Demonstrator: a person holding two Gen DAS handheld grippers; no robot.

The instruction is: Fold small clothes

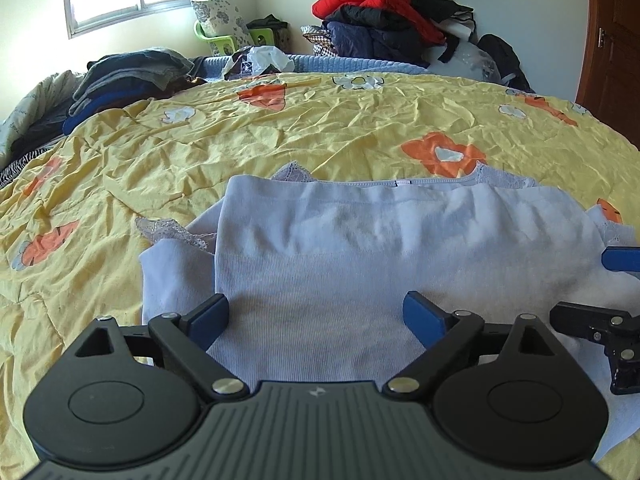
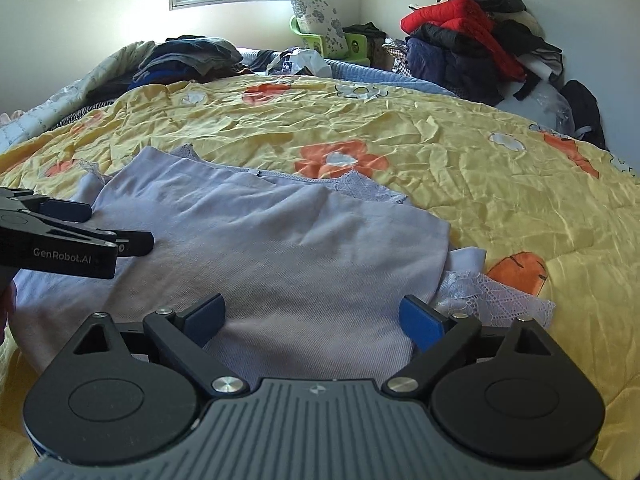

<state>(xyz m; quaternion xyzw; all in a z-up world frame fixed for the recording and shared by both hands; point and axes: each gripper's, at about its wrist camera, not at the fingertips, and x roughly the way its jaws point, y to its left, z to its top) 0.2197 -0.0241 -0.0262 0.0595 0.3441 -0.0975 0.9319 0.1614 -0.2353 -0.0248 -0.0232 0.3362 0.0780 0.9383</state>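
A pale lilac garment with lace trim lies partly folded on the yellow flowered bedspread. It also shows in the right wrist view. My left gripper is open and empty, its blue pads low over the garment's near edge. My right gripper is open and empty over the garment's near right part, beside a lace edge. The right gripper shows at the right edge of the left wrist view. The left gripper shows at the left of the right wrist view.
A stack of dark folded clothes sits at the bed's far left. A heap of red and dark jackets stands at the far right corner. A pillow and green bin stand under the window. A wooden door is at the right.
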